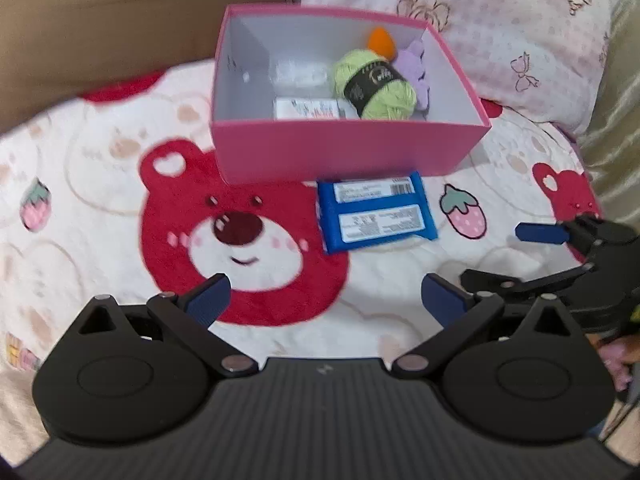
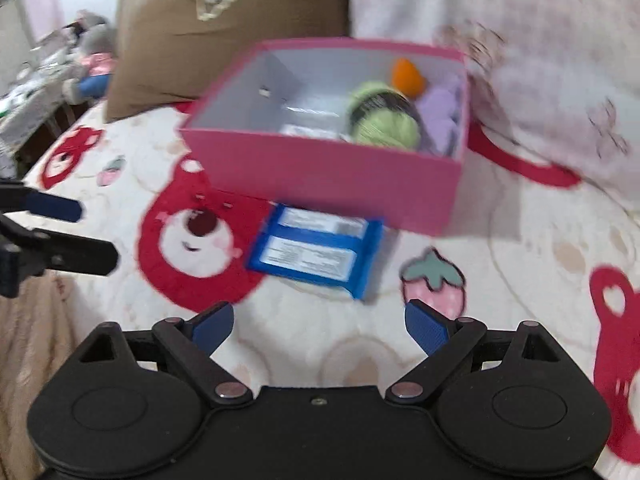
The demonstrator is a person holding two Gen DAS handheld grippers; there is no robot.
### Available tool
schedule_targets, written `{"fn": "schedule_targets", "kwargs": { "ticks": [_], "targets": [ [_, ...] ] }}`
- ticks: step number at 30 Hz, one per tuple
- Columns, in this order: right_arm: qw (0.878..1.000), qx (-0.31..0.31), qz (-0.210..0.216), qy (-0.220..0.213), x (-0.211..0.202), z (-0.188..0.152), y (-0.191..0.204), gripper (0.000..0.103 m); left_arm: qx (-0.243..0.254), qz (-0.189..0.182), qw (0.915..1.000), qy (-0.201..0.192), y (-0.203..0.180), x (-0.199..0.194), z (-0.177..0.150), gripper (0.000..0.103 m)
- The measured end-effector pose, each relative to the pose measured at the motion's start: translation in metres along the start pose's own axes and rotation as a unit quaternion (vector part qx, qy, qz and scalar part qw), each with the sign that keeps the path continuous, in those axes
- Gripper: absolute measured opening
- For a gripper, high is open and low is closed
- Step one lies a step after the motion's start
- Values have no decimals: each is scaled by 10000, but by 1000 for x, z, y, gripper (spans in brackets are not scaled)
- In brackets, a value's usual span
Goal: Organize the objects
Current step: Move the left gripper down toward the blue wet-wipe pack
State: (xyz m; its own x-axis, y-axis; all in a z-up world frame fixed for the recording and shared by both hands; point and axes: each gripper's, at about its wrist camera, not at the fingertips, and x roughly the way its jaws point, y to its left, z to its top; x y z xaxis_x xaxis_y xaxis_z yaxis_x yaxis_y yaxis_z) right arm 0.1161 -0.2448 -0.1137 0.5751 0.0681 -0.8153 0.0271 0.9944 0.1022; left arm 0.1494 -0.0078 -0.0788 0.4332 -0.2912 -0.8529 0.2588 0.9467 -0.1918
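Observation:
A pink box (image 1: pixel 344 152) (image 2: pixel 320 176) stands open on a bear-print blanket. Inside lie a green yarn ball (image 1: pixel 374 84) (image 2: pixel 384 120), an orange piece (image 1: pixel 382 42) (image 2: pixel 406 74), a purple item (image 1: pixel 416 70) (image 2: pixel 440 114) and a white packet (image 1: pixel 310 108). A blue snack packet (image 1: pixel 376 212) (image 2: pixel 316 250) lies label-up on the blanket just in front of the box. My left gripper (image 1: pixel 324 296) is open and empty, short of the packet. My right gripper (image 2: pixel 320 326) is open and empty, also short of it; it shows at the right edge of the left wrist view (image 1: pixel 560 240).
A brown pillow (image 1: pixel 120 12) (image 2: pixel 224 28) and a pink patterned pillow (image 1: pixel 500 28) (image 2: pixel 540 60) lie behind the box. A plush toy (image 2: pixel 92 64) and clutter sit beyond the bed's left edge. The left gripper's fingers (image 2: pixel 56 208) show at the left of the right wrist view.

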Motion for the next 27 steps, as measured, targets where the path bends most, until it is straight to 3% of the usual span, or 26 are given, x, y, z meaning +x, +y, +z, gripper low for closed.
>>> {"fn": "schedule_targets", "kwargs": {
  "ticks": [2, 6, 10, 14, 21, 27],
  "targets": [
    [9998, 15, -188, 99, 10, -2, -1, 95, -54, 19, 10000, -24, -1, 7, 1, 103],
    [9998, 139, -121, 34, 19, -2, -1, 95, 87, 271, 9991, -320, -8, 19, 3, 103],
    [9990, 387, 229, 75, 31, 2, -1, 91, 158, 329, 9982, -470, -10, 37, 7, 103],
    [9986, 458, 257, -58, 39, 6, 1, 86, 236, 437, 9952, -839, -11, 52, 10, 100],
    [9961, 839, 205, 162, 69, 18, -6, 86, -490, 276, 9939, -946, 7, 76, 14, 99],
    [9933, 1124, 251, 69, 88, 10, -11, 86, -530, 163, 9950, -832, 12, 97, 2, 98]
  ]
}}
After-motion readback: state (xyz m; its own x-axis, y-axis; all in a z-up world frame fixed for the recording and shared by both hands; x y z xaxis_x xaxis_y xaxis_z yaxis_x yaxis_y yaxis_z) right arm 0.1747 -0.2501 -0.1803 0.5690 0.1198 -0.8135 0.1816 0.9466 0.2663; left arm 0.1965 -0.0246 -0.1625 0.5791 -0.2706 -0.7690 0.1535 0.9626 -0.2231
